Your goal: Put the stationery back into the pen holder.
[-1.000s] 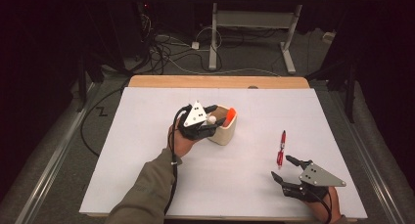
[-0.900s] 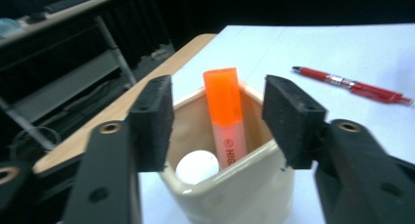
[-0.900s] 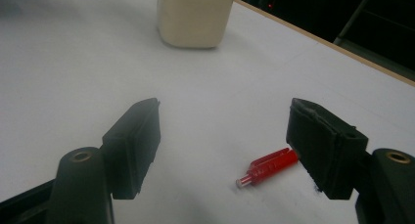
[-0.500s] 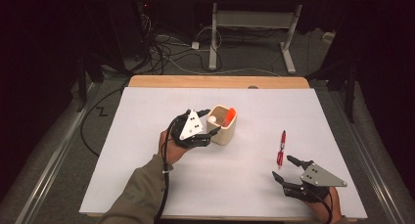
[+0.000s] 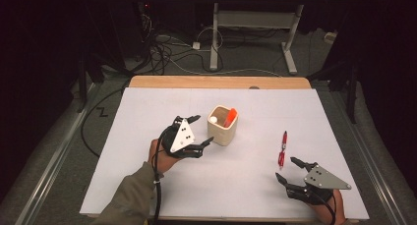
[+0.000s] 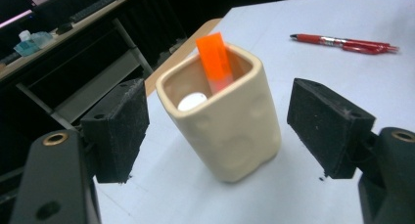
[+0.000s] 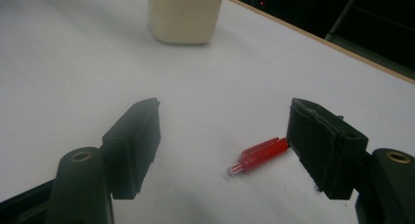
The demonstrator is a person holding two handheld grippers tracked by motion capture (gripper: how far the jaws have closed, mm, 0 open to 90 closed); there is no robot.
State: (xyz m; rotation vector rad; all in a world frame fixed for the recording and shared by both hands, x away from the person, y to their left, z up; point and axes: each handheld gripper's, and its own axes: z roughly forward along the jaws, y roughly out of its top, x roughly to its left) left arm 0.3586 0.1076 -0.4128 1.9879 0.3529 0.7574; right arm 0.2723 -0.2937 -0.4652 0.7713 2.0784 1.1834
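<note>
A cream ceramic cup [image 5: 223, 129] stands mid-table with an orange marker [image 5: 229, 117] and a white-capped item [image 5: 213, 120] inside. My left gripper [image 5: 202, 129] sits just left of the cup. Its jaws have just been opening and now stand wide, clear of the cup's sides. In the left gripper view the cup [image 6: 230, 131] stands ahead between the pads [image 6: 120, 128], untouched, with the orange marker [image 6: 214, 60] leaning in it. A red pen [image 5: 282, 149] lies to the right. My right gripper [image 5: 286, 168] rests open just short of the pen's near end [image 7: 259, 155].
A white sheet [image 5: 147, 107] covers the table, and a wooden strip [image 5: 216, 81] shows along the far edge. Behind the table are cables and desk legs on a dark floor. The cup's base [image 7: 185, 16] stands beyond the right gripper.
The left gripper has drawn back from over the cup, leftward and toward the person, and its jaws have spread wider. The right gripper has not moved.
</note>
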